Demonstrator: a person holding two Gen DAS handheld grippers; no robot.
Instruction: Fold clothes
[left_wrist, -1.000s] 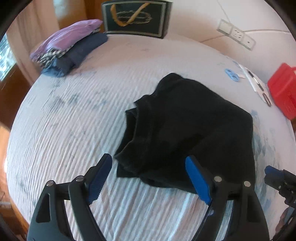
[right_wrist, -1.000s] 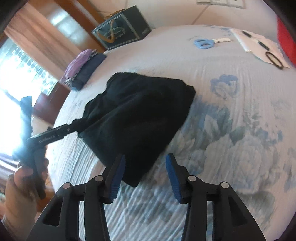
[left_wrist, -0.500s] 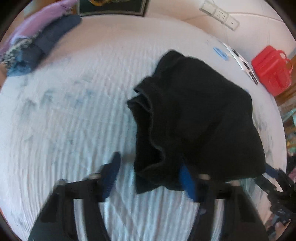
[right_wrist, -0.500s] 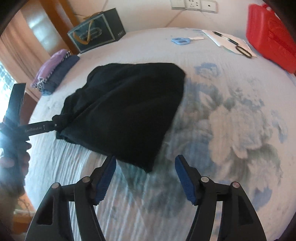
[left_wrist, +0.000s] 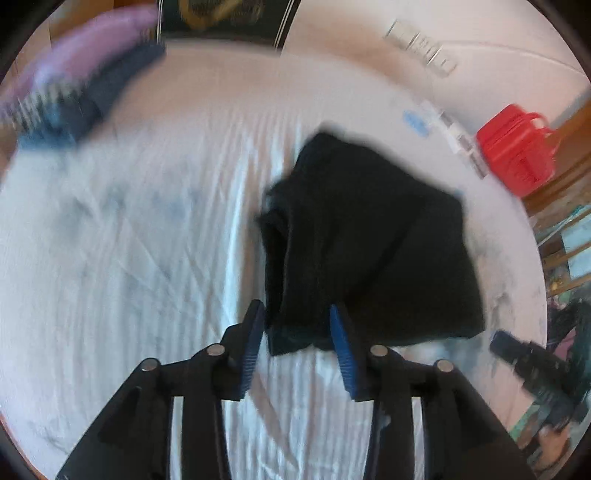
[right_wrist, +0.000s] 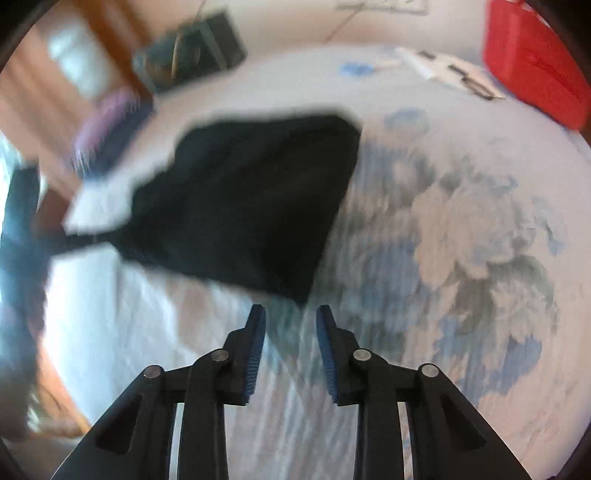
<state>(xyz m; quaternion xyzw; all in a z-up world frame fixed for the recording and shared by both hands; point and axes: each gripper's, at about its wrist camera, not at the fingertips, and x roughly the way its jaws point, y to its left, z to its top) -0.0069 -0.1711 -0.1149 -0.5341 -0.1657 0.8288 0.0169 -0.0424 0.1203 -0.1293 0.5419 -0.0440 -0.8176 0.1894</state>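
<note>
A black garment (left_wrist: 369, 240) lies bunched on the white bed sheet (left_wrist: 129, 240). My left gripper (left_wrist: 297, 325) has its jaws closing, and the garment's near left corner fills the gap between its blue pads. In the right wrist view the same black garment (right_wrist: 251, 199) is pulled toward the blurred left gripper (right_wrist: 22, 236) at the left edge. My right gripper (right_wrist: 290, 321) is also closing. Its pads stand apart with only sheet between them, and the garment's near corner lies just beyond its tips. Low at the right of the left wrist view the right gripper (left_wrist: 524, 358) shows as a blur.
A pile of folded clothes (left_wrist: 74, 85) sits at the far left of the bed, with a dark box (right_wrist: 188, 48) behind it. A red bag (left_wrist: 517, 147), blue scissors (right_wrist: 354, 68) and papers (right_wrist: 450, 70) lie at the far right. The sheet has a blue flower print (right_wrist: 480, 221).
The left jaws narrowed around the garment's near left corner, and the cloth bunched toward them. The right jaws widened, then narrowed, as that gripper came up to the garment's near corner.
</note>
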